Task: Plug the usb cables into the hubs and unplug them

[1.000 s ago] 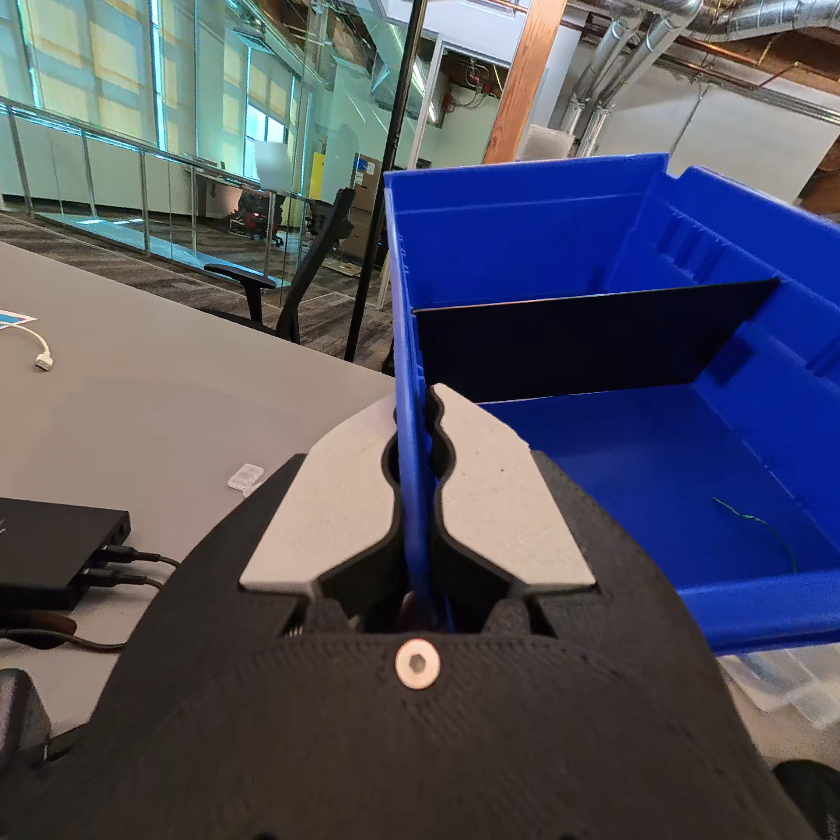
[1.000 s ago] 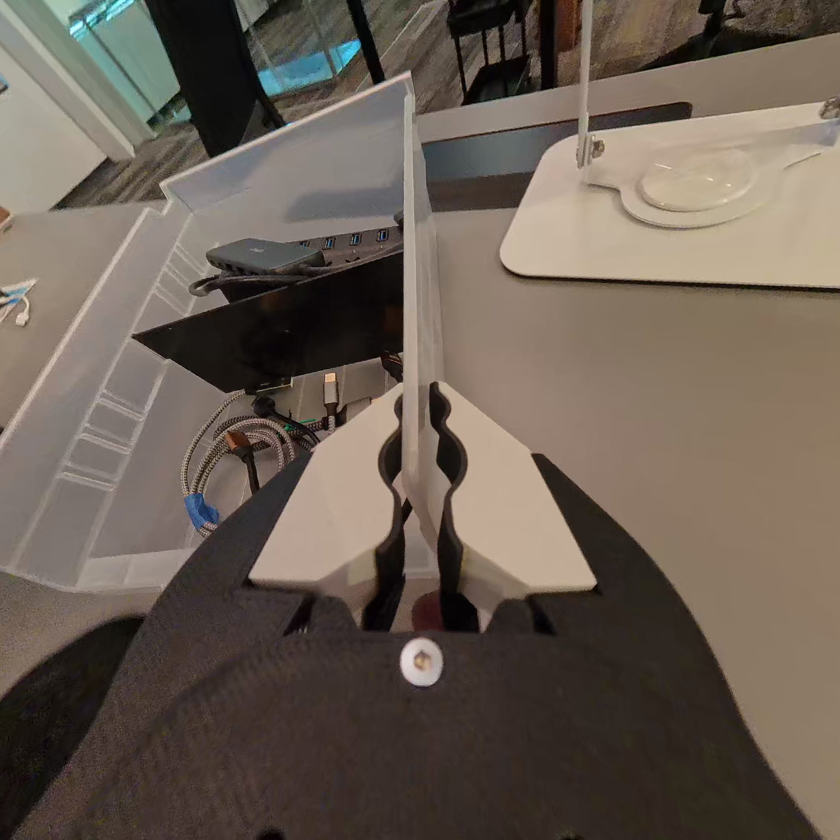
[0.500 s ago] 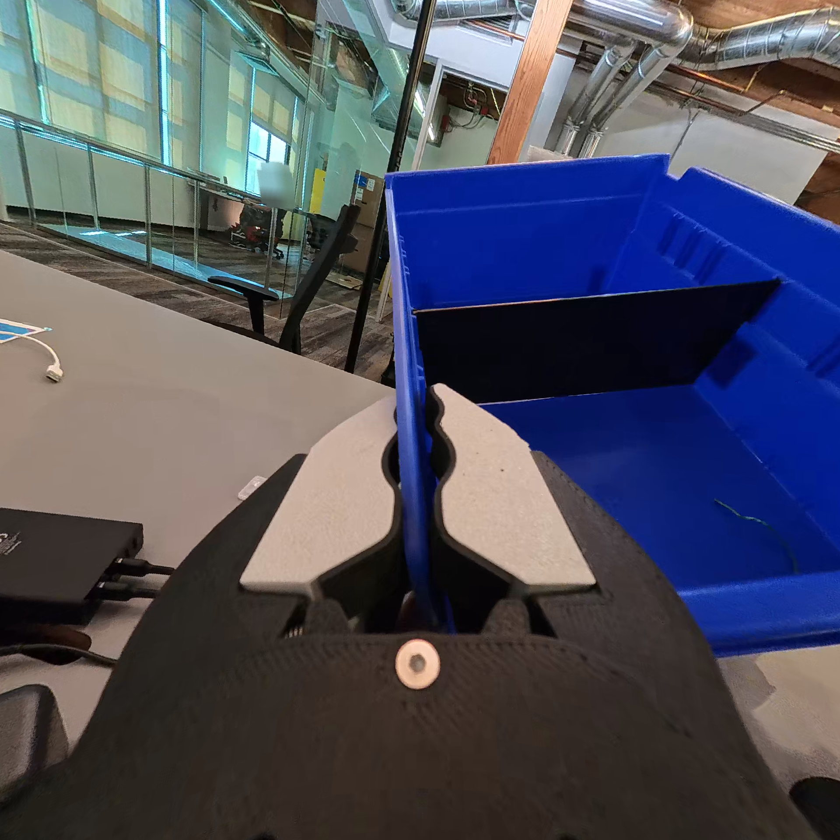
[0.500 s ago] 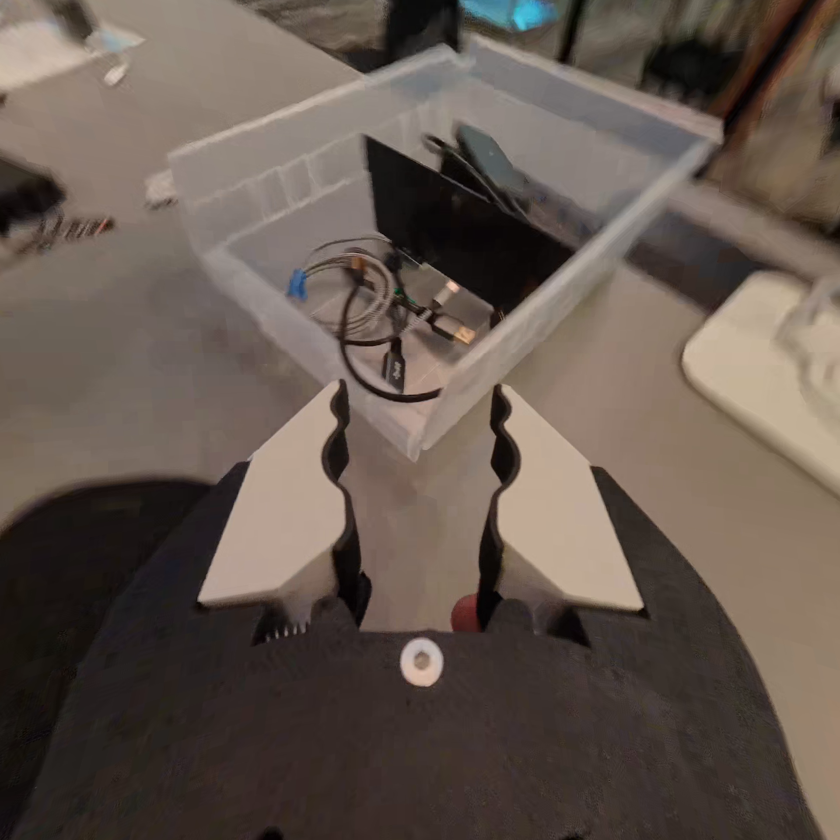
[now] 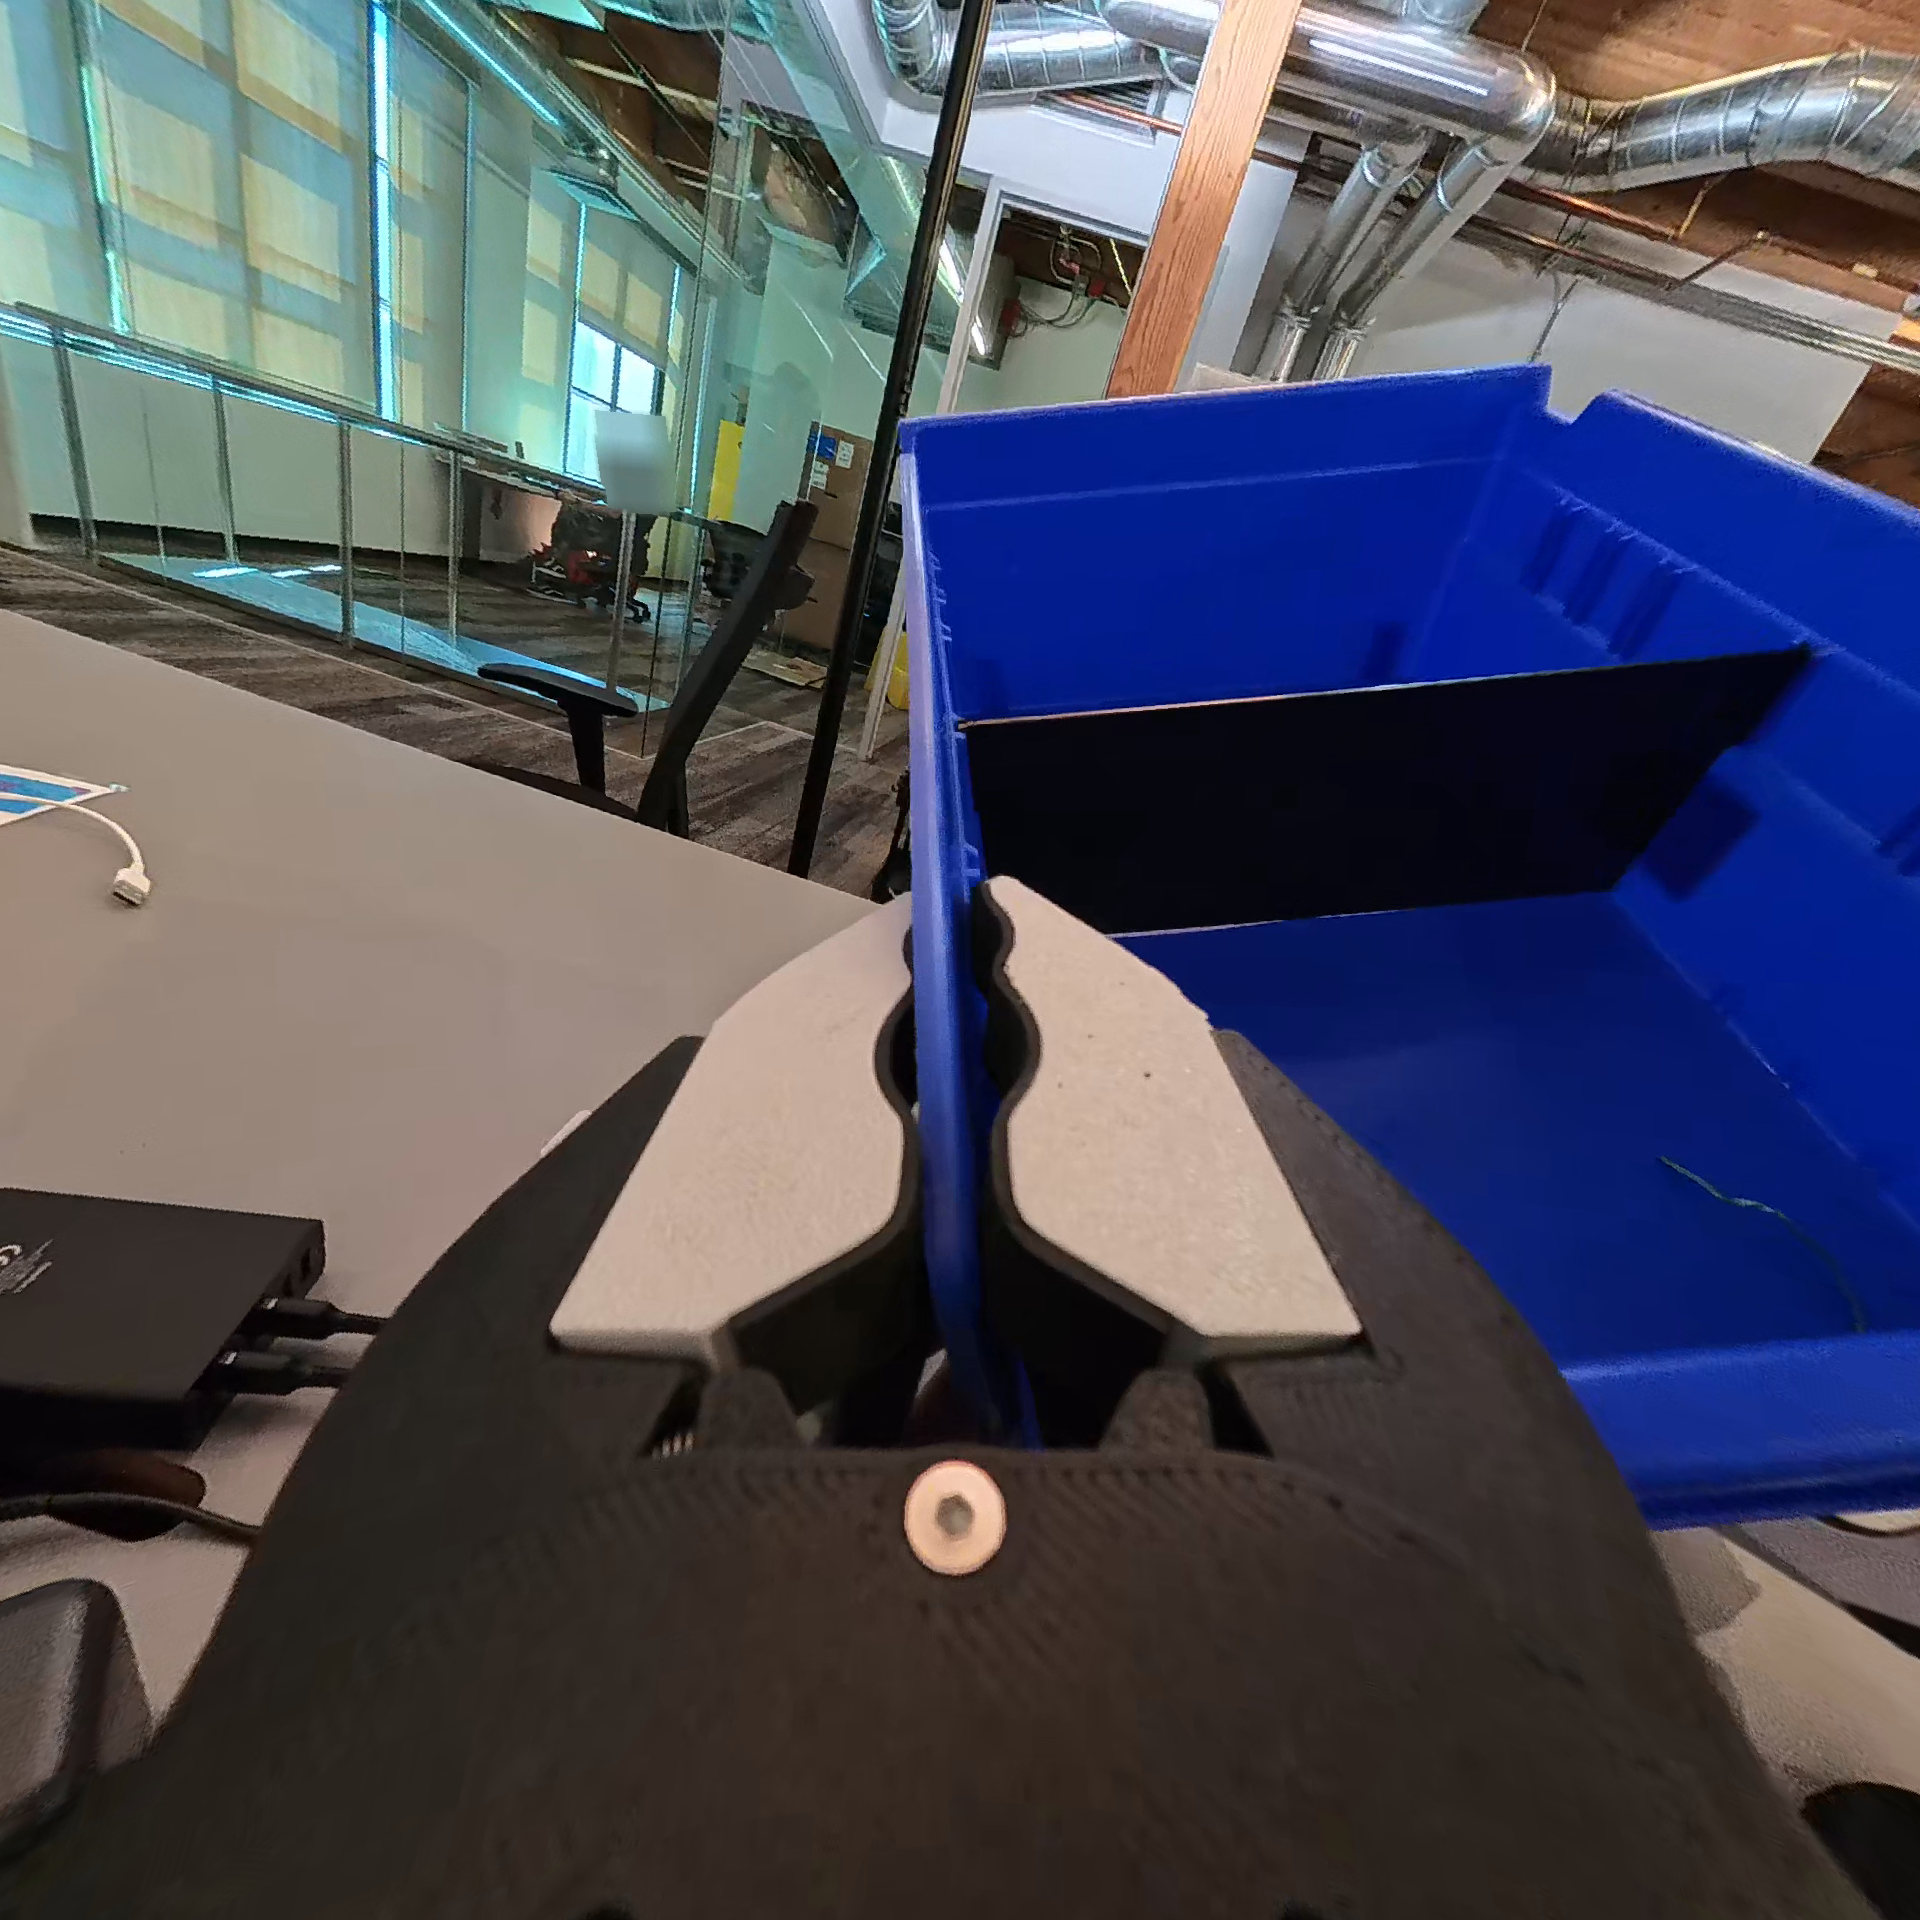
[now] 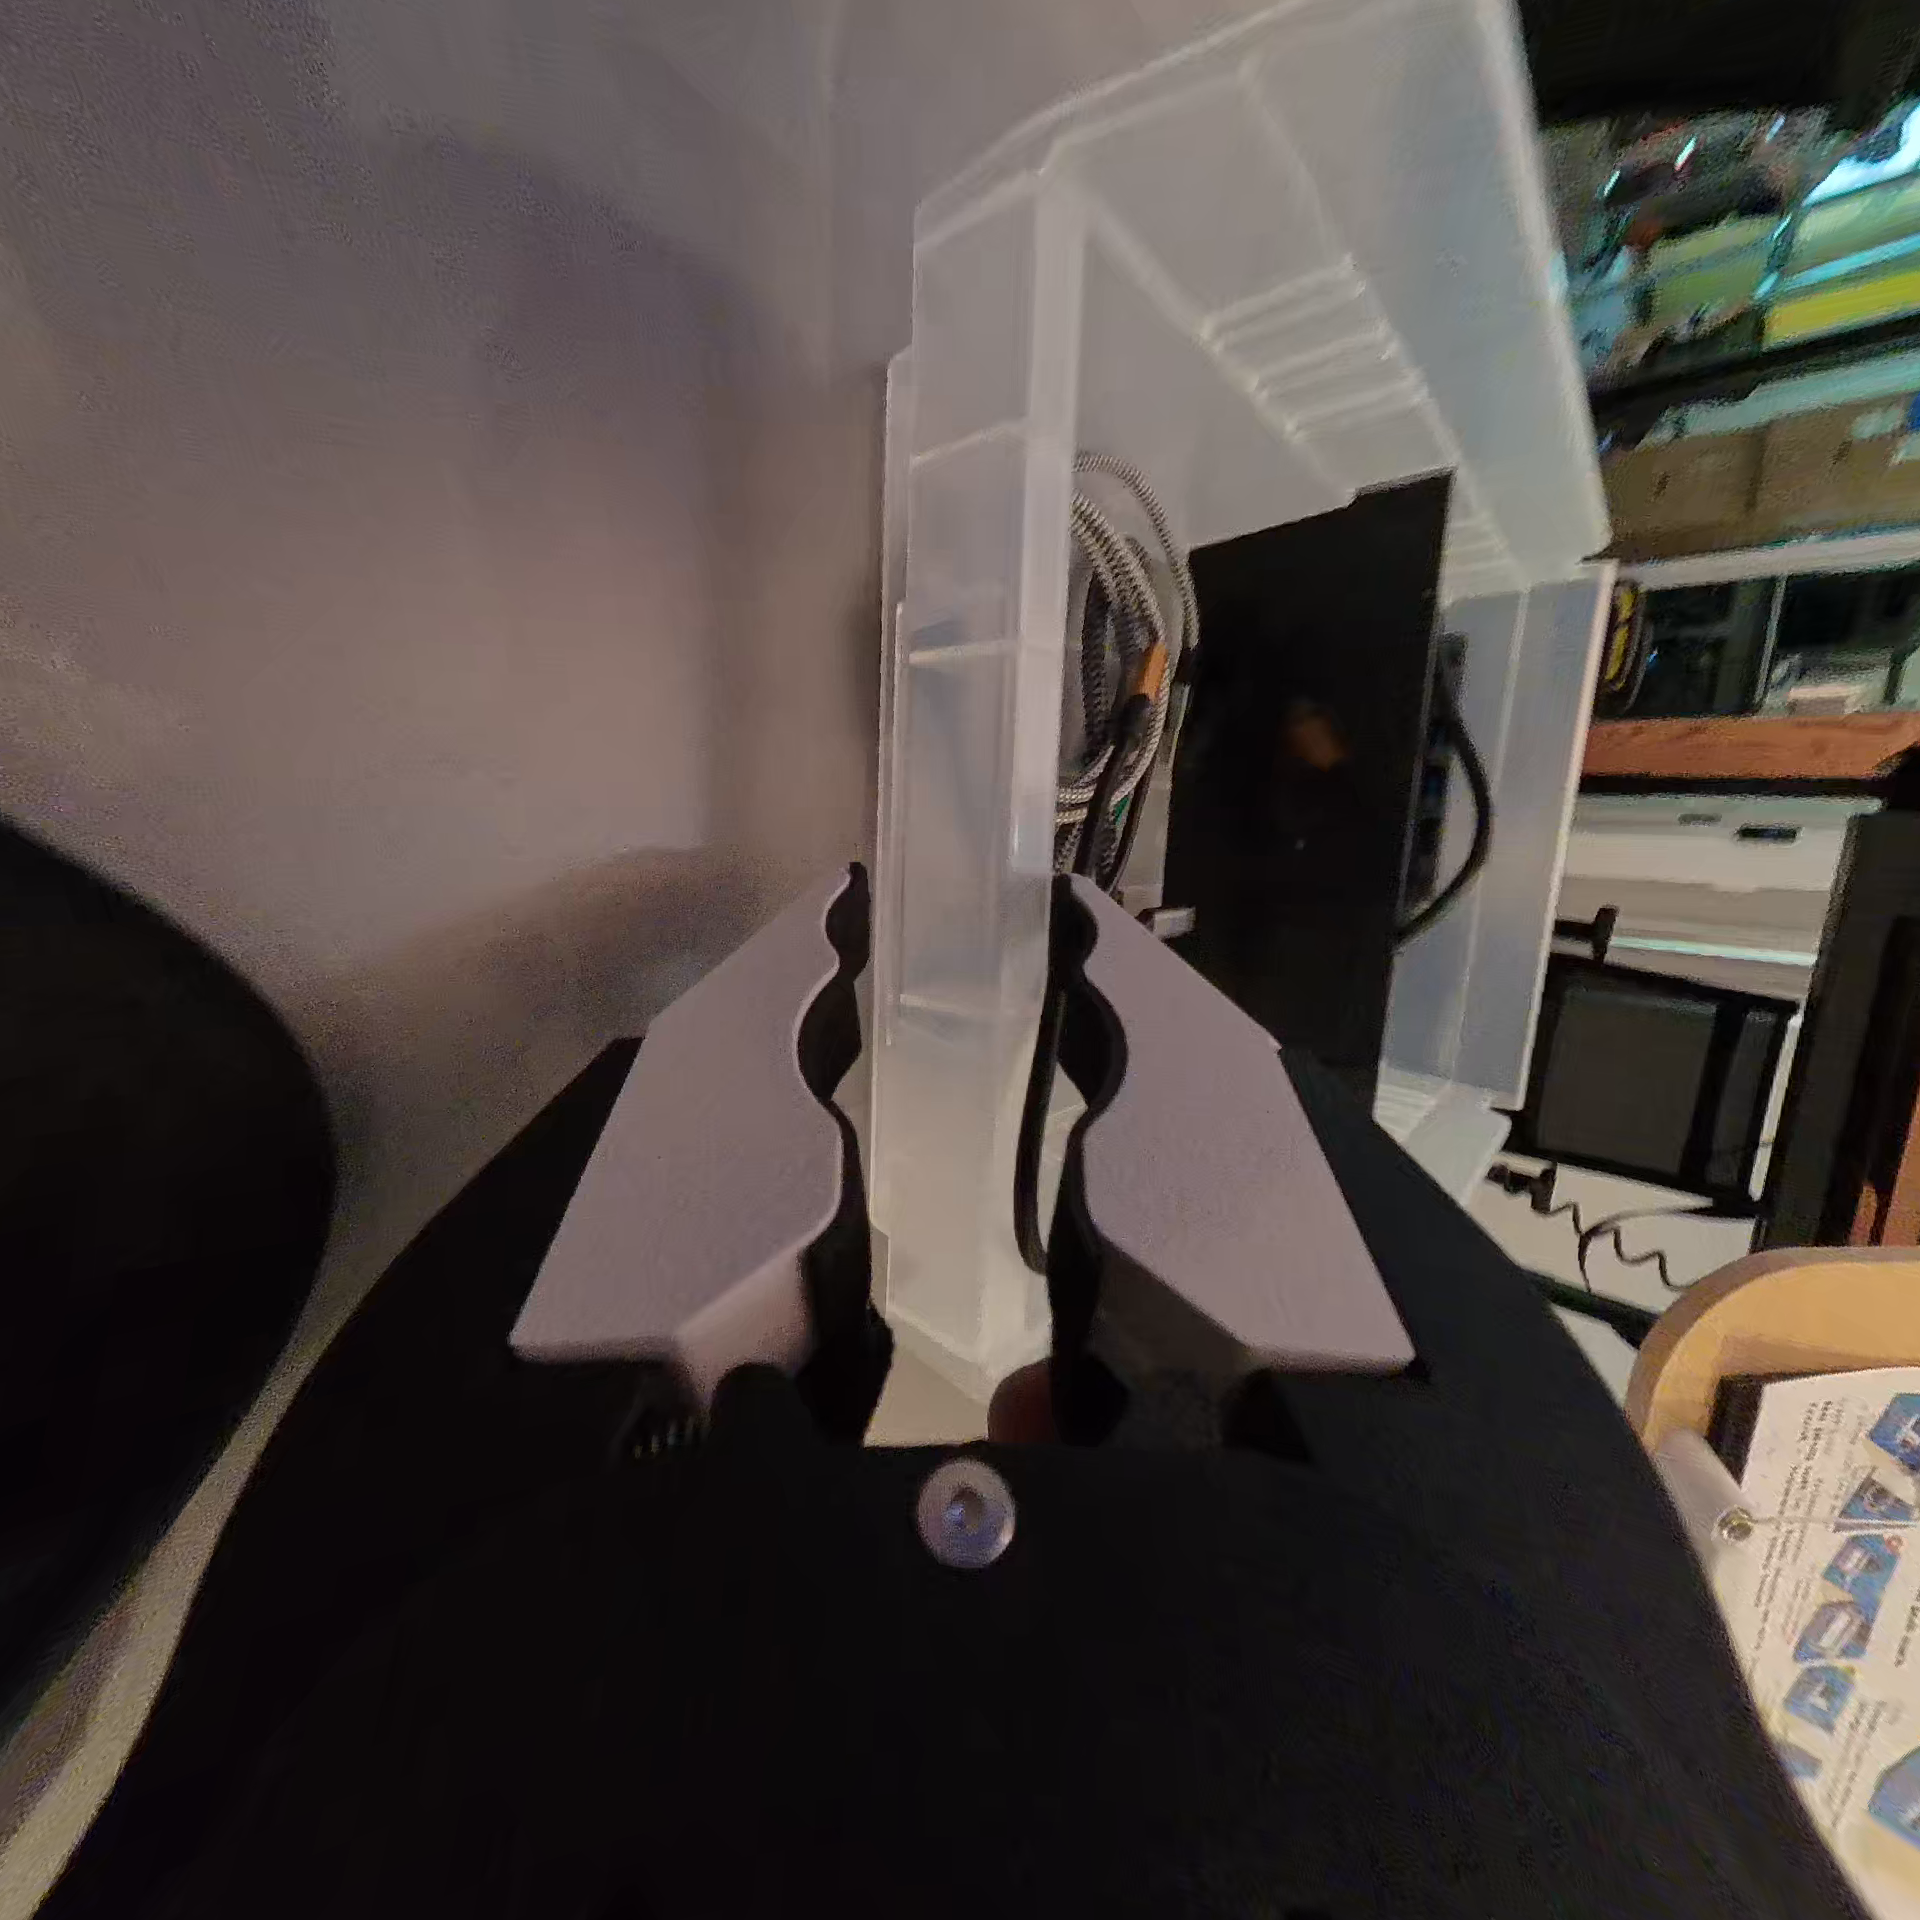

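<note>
Black printed tool (image 5: pixel 948 935) bodies, wavy-edged grey fingers (image 6: pixel 727 1143), seemingly silver screws

White print marks the top of the black USB hub (image 5: pixel 114 1309), cut off at the frame edge. A blue-and-white printed sheet (image 5: pixel 42 802) lies on the grey table (image 5: pixel 416 987). An instruction sheet (image 6: pixel 1839 1558) carries small blue pictures and fine print (too small to read).
</note>
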A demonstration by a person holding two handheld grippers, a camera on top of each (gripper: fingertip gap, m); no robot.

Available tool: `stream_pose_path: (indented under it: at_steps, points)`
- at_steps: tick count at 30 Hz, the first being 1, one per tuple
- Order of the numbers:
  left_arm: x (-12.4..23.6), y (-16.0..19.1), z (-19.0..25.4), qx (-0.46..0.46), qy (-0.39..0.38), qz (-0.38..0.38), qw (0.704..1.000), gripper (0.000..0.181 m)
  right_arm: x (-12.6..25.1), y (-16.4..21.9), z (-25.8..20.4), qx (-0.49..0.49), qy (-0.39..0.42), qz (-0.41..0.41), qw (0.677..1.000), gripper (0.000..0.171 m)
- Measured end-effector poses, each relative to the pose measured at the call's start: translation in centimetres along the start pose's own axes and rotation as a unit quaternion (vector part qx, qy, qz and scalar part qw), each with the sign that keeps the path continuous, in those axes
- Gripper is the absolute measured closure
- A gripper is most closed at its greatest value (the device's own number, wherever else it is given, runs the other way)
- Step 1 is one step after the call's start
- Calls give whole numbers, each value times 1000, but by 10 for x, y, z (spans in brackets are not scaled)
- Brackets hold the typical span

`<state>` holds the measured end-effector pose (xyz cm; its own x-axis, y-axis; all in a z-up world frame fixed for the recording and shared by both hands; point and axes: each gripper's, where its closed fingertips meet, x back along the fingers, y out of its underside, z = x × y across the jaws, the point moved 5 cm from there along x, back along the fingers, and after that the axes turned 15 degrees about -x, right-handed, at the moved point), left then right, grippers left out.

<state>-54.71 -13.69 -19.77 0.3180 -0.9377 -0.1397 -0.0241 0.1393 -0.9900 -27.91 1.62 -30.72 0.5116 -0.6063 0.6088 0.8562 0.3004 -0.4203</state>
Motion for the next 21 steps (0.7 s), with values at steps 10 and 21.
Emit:
stream_pose_path:
  at_steps: [10,21]
  points:
    - [-3,3,-6,3,0,5,1000,177,-43,-10,20,-13,14,-3,1000,140]
    - [-2,-9,4,-21,23,31,999,177,-33,0,72,-65,16,27,997,114]
